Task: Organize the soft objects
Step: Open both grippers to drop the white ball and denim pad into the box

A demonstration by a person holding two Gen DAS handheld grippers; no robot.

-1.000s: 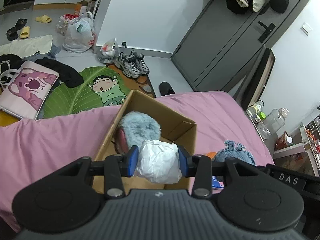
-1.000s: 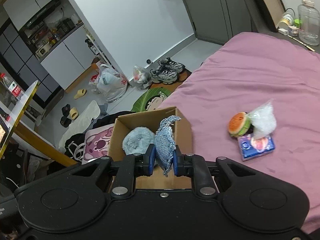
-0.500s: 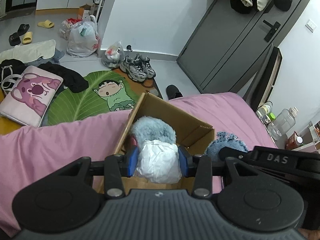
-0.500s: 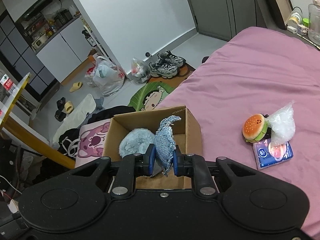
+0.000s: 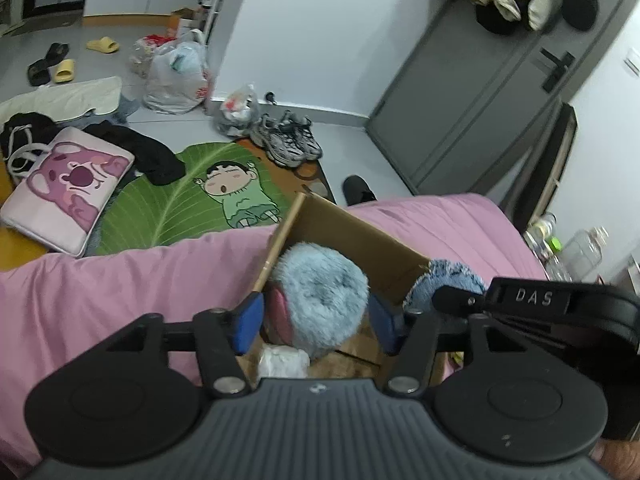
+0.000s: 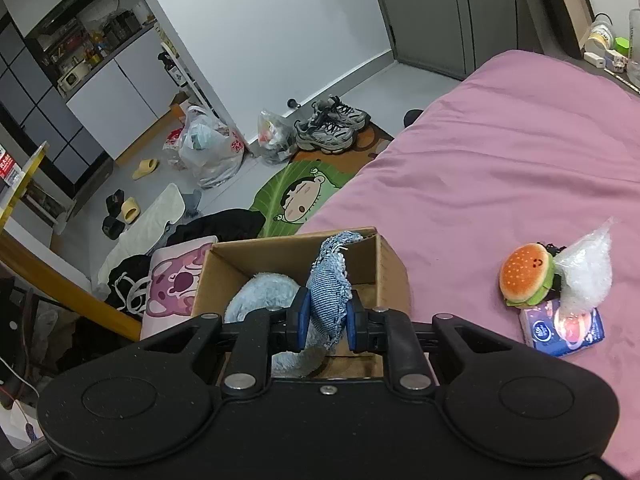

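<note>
1. Two grippers hang over a cardboard box [image 6: 390, 270] on the pink bed [image 6: 500, 176].
2. Left gripper [image 5: 316, 322] is opening, with nothing pressed between its blue pads; a white bundle [image 5: 282, 362] lies in the box below, beside a fluffy blue ball [image 5: 320, 292].
3. Right gripper [image 6: 325, 322] is closed tight on a blue denim toy [image 6: 328, 292] above the box.
4. A burger toy [image 6: 526, 274], a clear bag [image 6: 586, 272] and a tissue pack [image 6: 560, 330] sit together on the bed to the right.

We see a pink bed [image 6: 500, 168] carrying a cardboard box [image 6: 394, 270]; right of the box lie a burger plush [image 6: 526, 278], plastic bag [image 6: 586, 276] and tissue pack [image 6: 562, 332].
</note>
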